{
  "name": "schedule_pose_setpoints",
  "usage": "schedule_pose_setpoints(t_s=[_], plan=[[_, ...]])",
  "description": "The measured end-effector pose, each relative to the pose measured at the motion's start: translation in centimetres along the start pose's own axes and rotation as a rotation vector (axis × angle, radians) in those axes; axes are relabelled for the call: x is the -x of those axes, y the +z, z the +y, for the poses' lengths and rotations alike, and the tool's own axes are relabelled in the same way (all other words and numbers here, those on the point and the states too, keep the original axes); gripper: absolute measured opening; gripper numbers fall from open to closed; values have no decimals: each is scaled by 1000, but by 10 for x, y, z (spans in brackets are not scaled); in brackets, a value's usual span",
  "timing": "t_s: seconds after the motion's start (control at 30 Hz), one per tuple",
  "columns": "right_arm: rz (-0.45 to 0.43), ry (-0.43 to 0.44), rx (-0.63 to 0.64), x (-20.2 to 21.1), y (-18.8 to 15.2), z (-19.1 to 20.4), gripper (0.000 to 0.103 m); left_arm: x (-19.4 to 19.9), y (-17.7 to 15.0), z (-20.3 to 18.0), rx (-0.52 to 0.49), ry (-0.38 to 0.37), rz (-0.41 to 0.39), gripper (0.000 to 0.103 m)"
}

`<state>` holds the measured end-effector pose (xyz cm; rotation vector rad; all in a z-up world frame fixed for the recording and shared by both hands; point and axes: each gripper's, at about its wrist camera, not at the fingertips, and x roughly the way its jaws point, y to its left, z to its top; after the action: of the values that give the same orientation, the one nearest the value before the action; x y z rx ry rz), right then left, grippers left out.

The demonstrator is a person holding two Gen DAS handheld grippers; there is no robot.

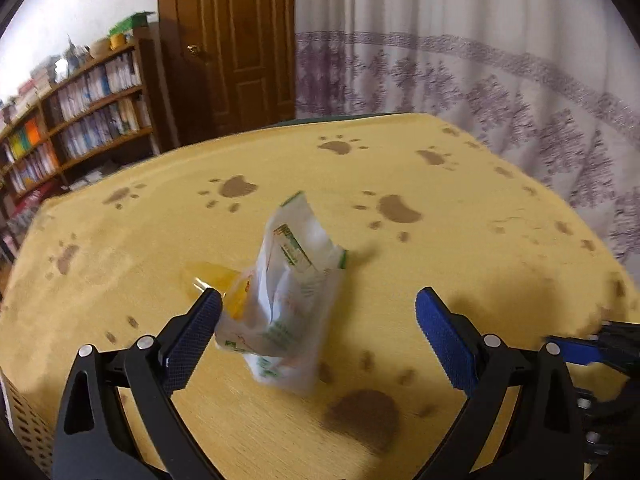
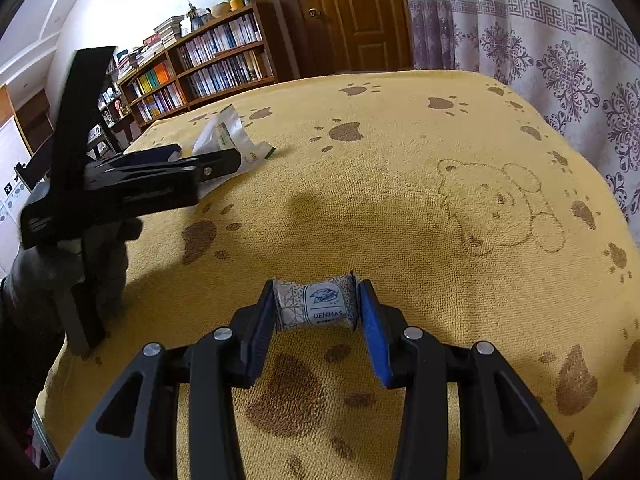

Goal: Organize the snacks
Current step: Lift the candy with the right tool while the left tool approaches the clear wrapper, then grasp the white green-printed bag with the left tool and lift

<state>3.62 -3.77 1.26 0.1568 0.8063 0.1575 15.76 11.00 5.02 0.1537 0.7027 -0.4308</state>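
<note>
**Snacks half gathered, one in hand**

Your right gripper [image 2: 316, 306] pinches the small Denmas snack [image 2: 315, 305] just above the yellow towel [image 2: 400, 208]. Your left gripper [image 1: 318, 316] gapes wide around the white packet [image 1: 286, 292] (blurred, seemingly just released). No container shows; sorting looks unfinished.

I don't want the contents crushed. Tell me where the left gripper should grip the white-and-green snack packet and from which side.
Grip the white-and-green snack packet across its crumpled middle, approaching straight ahead with the open left gripper. It stands tilted between the fingers, flat sealed ends up and down, so its narrow waist probably suits them best.
</note>
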Motion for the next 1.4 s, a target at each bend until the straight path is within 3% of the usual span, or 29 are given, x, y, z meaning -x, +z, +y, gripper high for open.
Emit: schedule_pose_setpoints(t_s=[0.2,0.33,0.73,0.97,1.2,1.4], plan=[[-4,4,-6,0,0,-1,42,24,-20,-17,3,-164,8,98],[-6,6,-11,1,0,-2,42,32,-35,-25,-20,-209,27,98],[-7,8,-10,1,0,-2,42,30,-24,5,-10,-92,9,98],[-8,8,-11,1,0,-3,42,17,-24,5,97,-111,62,99],[-10,8,-13,1,1,-3,42,-7,-16,-12,90,0,100,99],[-11,8,-15,2,1,-2,42,-28,-16,-14,88,78,186,95]])
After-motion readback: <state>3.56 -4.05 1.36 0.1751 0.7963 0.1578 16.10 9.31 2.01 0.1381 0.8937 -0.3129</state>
